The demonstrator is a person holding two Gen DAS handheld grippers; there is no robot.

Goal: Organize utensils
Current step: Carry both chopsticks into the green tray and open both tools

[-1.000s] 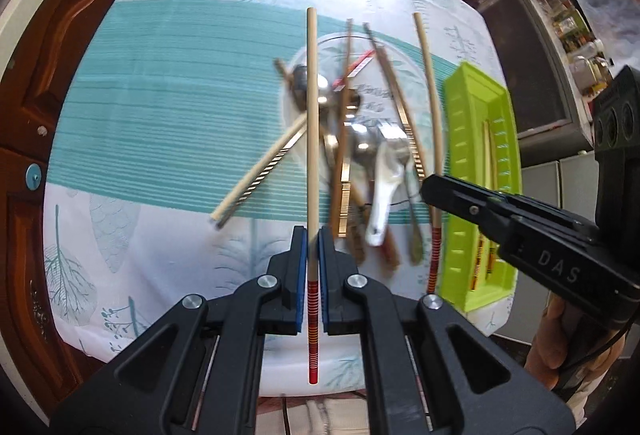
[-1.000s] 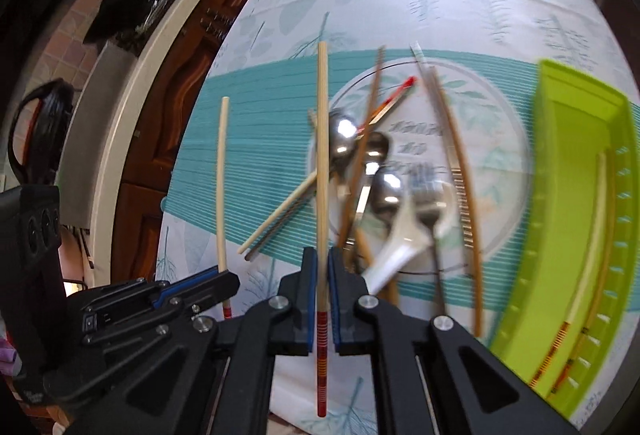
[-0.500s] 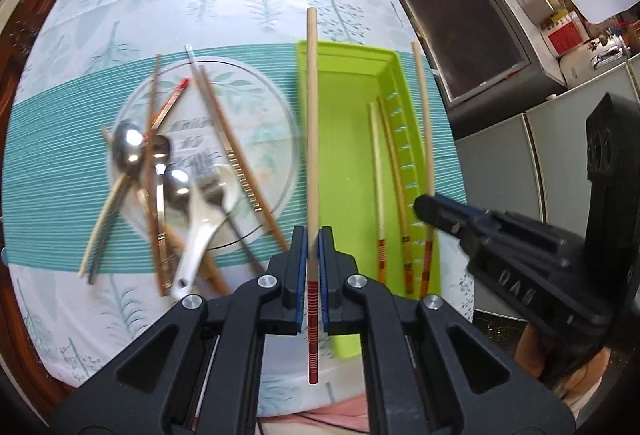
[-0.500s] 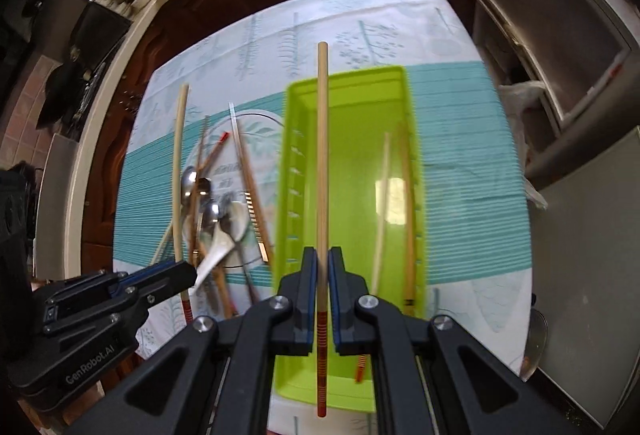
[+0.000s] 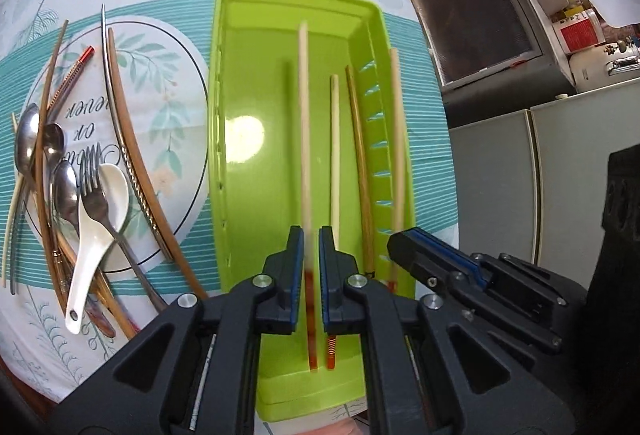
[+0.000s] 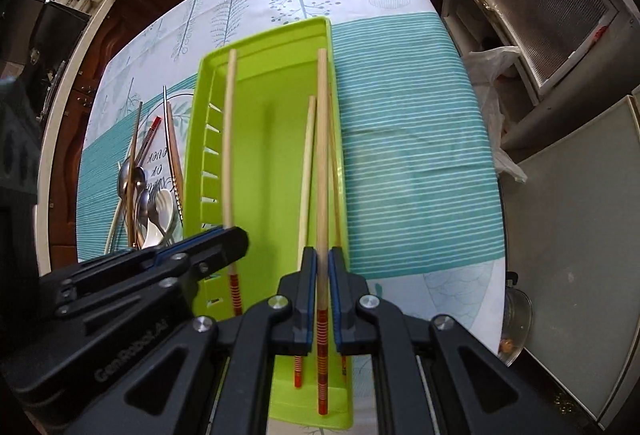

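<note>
Chopsticks are the matter here: pale wooden sticks with red-banded ends. One pale chopstick (image 5: 305, 163) runs between the fingers of the left gripper (image 5: 310, 271), whose jaws stand slightly apart around it; the stick looks blurred, and whether the pads touch it I cannot tell. Its long axis runs straight away from the camera, red-striped end nearest the gripper, plain tip pointing to the far wall of the green tray (image 5: 256, 83). It lies over the tray's interior, parallel to the tray's length.

The right gripper (image 6: 322, 291) is clamped on a second chopstick (image 6: 322, 163), pads pressed to both sides just above its red bands. That stick too points lengthwise along the tray, its tip near the far right corner, its striped end toward the near edge.

Inside the tray, two more sticks lie along the slotted wall, a light chopstick (image 5: 335, 151) and a darker brown chopstick (image 5: 360, 163), both aligned the same way.

On the tabletop's teal-striped cloth (image 6: 412, 163), left of the tray, a round plate (image 5: 168, 83) carries a heap of metal spoons (image 5: 24, 143), a fork (image 5: 94, 191), a white ceramic spoon (image 5: 96, 235) and further chopsticks, crossing at mixed angles.
</note>
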